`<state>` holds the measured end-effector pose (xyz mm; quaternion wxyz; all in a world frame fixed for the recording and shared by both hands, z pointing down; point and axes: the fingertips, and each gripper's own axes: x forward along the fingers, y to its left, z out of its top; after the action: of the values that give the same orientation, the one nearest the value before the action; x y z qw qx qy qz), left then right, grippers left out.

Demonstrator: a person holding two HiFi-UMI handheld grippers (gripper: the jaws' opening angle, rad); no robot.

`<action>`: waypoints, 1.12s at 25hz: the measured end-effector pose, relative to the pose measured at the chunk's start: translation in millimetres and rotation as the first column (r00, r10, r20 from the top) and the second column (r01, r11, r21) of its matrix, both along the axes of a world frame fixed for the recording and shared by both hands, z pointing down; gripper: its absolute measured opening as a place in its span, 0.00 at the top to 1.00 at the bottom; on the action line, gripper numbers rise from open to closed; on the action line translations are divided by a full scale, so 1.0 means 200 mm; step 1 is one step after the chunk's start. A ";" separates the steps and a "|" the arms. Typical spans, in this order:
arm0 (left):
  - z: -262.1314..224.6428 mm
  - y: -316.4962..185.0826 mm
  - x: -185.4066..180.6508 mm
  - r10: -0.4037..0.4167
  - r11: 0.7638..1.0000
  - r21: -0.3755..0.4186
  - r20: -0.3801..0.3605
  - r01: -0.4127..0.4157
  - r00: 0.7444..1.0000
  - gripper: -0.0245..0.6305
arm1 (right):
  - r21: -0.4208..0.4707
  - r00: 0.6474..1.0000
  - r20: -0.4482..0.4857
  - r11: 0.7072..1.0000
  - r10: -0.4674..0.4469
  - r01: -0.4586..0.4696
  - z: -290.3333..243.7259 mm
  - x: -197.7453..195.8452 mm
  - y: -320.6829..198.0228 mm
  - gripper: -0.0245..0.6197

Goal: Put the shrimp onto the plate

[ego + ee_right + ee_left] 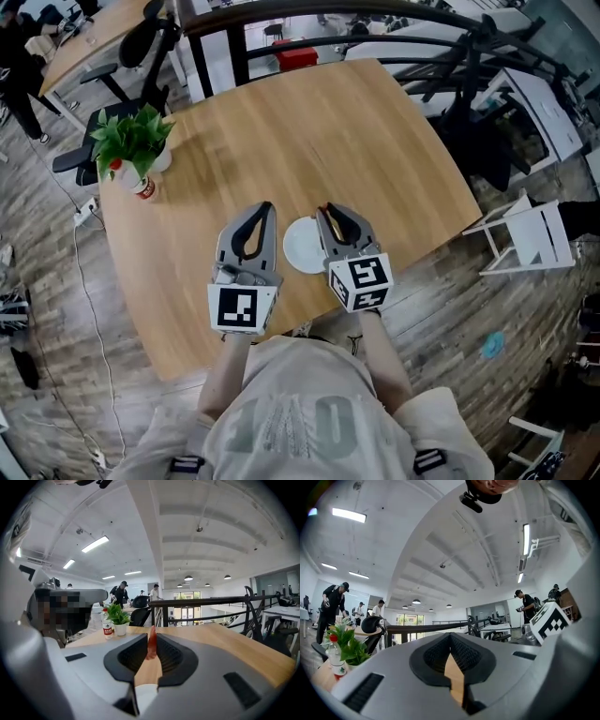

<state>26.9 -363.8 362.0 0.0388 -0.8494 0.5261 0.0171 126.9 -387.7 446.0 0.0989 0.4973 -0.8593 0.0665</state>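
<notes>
My grey shirt (291, 412) fills the 6 o'clock edge of the head view, and just above it my forearms run out to the two tools over the wooden table (309, 131). My right gripper (327, 208) is closed narrowly on the shrimp (151, 644): in the right gripper view the orange-red piece stands upright, pinched between the dark ribbed pads right at the tips, at the 12 o'clock end of the jaws, with its upper end poking up past them. The white plate (300, 246) lies on the table between my two tools, at 9 o'clock of the right jaws and partly tucked beneath them, so the shrimp hangs above the table close to the plate's 1 o'clock rim, not on the plate. In the right gripper view a white patch shows low in the gap between the jaws, under the shrimp. My left gripper (266, 208) is at 9 o'clock of the plate, just beside it, pointing toward 12 o'clock; in the left gripper view its tips meet with nothing between them, and only bare wood shows through the slit behind them. A potted plant (133, 139) and a small bottle (142, 186) with a red cap stand near the table's 10 o'clock edge, well apart from both tools. A white chair (530, 234) stands on the floor off the table at 3 o'clock.
</notes>
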 end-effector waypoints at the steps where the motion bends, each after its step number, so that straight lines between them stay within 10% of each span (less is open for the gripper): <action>1: 0.01 0.00 0.00 -0.001 1.000 -0.013 0.000 0.001 1.000 0.95 | -0.024 1.000 0.001 1.000 -0.008 0.008 0.05 -0.01 -0.01 0.86; 15: 0.10 0.01 -0.08 -0.029 0.997 -0.072 -0.018 0.027 0.999 0.95 | -0.382 0.984 -0.160 0.924 -0.074 0.008 0.76 -0.09 -0.03 0.86; 28: 0.10 0.00 -0.14 -0.040 0.998 -0.056 -0.018 0.039 0.999 0.95 | -0.510 0.972 -0.215 0.860 -0.093 -0.030 0.95 -0.09 0.00 0.86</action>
<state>-0.1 -364.5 381.1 0.0102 -0.8394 0.5433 0.0098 108.2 -386.8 635.4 0.3278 0.4436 -0.8016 0.2308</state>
